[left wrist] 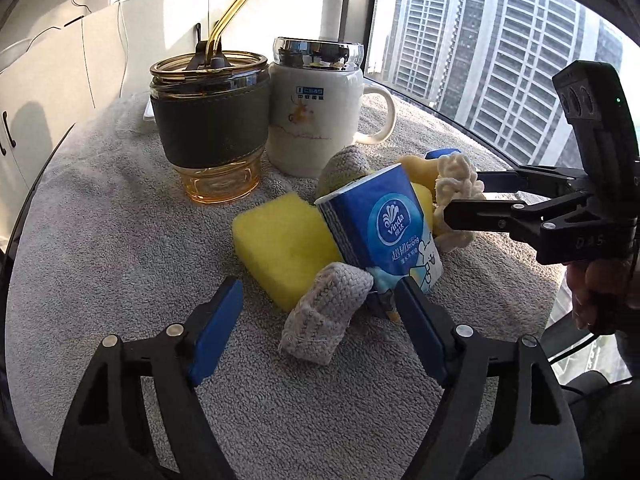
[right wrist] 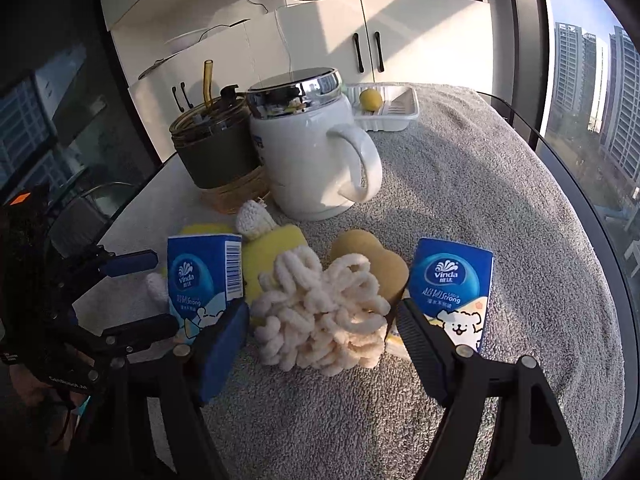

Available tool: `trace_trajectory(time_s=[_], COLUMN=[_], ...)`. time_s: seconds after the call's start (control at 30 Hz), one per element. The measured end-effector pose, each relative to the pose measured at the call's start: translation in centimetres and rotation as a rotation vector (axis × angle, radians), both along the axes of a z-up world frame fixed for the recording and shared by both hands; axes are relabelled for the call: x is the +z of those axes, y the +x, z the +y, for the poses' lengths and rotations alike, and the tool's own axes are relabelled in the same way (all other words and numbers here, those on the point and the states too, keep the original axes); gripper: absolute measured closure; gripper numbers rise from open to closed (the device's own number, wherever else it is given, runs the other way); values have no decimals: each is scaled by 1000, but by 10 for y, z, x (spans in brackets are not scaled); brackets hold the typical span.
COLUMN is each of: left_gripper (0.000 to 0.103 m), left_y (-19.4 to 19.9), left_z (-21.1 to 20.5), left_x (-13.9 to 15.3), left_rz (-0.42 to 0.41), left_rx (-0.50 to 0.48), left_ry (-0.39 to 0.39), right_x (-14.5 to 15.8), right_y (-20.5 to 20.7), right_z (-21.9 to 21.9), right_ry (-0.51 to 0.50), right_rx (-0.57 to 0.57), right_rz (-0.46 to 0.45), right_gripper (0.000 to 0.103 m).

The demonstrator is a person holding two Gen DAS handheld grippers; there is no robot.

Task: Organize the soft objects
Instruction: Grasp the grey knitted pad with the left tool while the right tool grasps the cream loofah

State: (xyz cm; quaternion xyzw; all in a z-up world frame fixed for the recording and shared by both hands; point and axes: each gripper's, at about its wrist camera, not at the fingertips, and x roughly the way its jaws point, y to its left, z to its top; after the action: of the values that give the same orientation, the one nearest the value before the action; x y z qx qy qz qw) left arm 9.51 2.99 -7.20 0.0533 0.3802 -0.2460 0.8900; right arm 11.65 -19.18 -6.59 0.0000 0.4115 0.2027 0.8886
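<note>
On the grey towel (right wrist: pixel 460 208), the left gripper (left wrist: pixel 320 320) stands part open around a knitted grey pad (left wrist: pixel 326 312) and gripping nothing, the yellow sponge (left wrist: pixel 280 240) at its 12 o'clock. At 1 o'clock a blue tissue pack (left wrist: pixel 384 224) leans (Vinda brand). The right gripper (right wrist: pixel 320 340) brackets the cream looped yarn bundle (right wrist: pixel 324 320), jaws part open, pads not pressing; a second tissue pack (right wrist: pixel 452 288) stands at its 2 o'clock.

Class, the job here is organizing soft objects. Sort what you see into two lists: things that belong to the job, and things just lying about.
Belong to the job:
yellow sponge
cream yarn bundle
knitted grey piece
tan sponge
two tissue packs

Just lying about:
white mug
amber glass cup
white tray with a yellow ball
</note>
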Motion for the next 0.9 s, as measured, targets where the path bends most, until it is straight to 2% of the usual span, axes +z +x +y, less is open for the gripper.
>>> trace_trajectory(time_s=[0.07,0.1,0.13,0.17,0.2,0.3,0.43,0.67,0.7,0.73,0.83,0.9], left_gripper=[39,43,45,45,45,43,43,45,54,72,77,77], left_y=[0,0,0,0,0,1,-1,-5,-4,-2,2,1], left_z=[0,0,0,-1,-2,0,0,-2,0,2,7,3], left_x=[-1,-1,0,1,1,0,0,-2,-2,-4,-8,-7], left_rz=[8,10,9,6,5,14,23,42,48,53,74,65], left_rx=[-13,-20,-27,-28,-31,-31,-34,-43,-39,-28,-8,-1], left_ry=[-16,-21,-21,-15,-12,-23,-20,8,5,6,3,31], right_x=[-3,-3,-4,-6,-8,-8,-4,-3,-3,-4,-4,-3], right_y=[1,1,1,3,2,0,-3,-5,-5,-5,-6,-6], right_z=[4,4,4,2,0,-3,-5,-10,-11,-11,-13,-13], right_ry=[-24,-31,-21,-1,15,17,26,46,48,50,56,52], right_rx=[6,9,18,21,17,13,11,9,8,7,6,9], right_rz=[0,-3,14,42,56,55,38,37,36,37,36,33], right_gripper=[31,36,47,53,56,56,66,67,67,67,68,69])
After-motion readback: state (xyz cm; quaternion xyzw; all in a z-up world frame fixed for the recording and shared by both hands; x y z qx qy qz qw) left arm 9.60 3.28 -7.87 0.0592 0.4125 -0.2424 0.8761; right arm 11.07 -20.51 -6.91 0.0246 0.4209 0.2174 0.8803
